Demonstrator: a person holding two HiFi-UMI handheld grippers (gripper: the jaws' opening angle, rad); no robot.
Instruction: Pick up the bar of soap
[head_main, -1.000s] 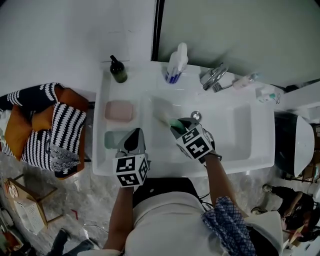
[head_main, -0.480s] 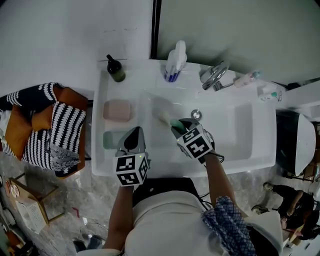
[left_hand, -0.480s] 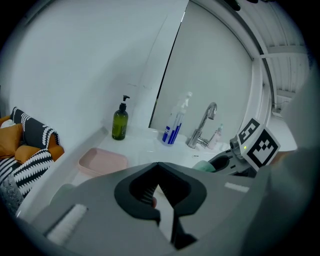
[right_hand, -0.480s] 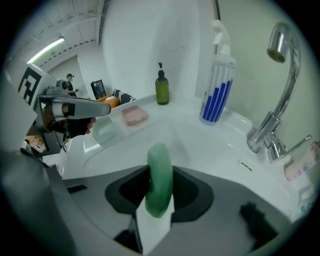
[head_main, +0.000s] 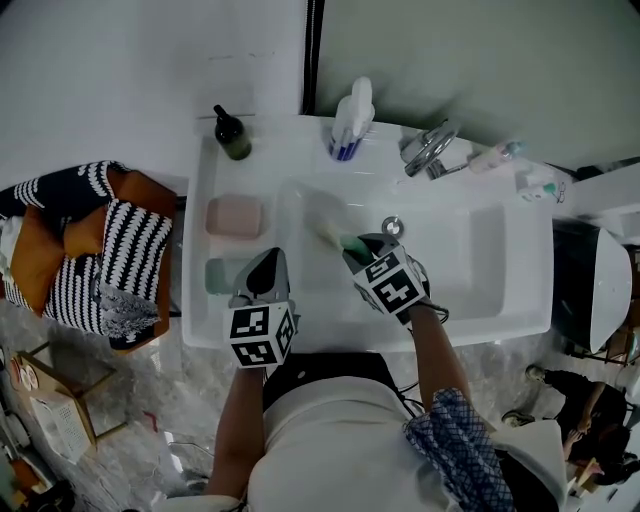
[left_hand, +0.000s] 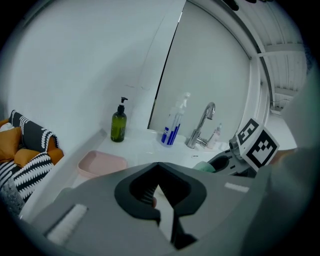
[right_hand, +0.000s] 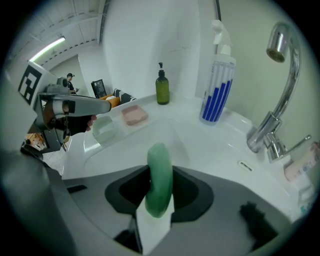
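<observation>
A white desk (head_main: 290, 155) with a moulded basin (head_main: 480, 270) stands against the wall. At its back left corner is a dark green pump bottle (head_main: 233, 137). Further right, behind the basin, a white spray bottle (head_main: 350, 125) with blue stripes stands upright. Next comes a chrome faucet (head_main: 428, 150), with a small pale tube (head_main: 492, 156) lying just beside it. On the flat left wing a pink soap dish (head_main: 235, 216) lies behind a pale green dish (head_main: 218, 275), near but apart. A round metal drain (head_main: 392, 227) sits in the basin floor.
</observation>
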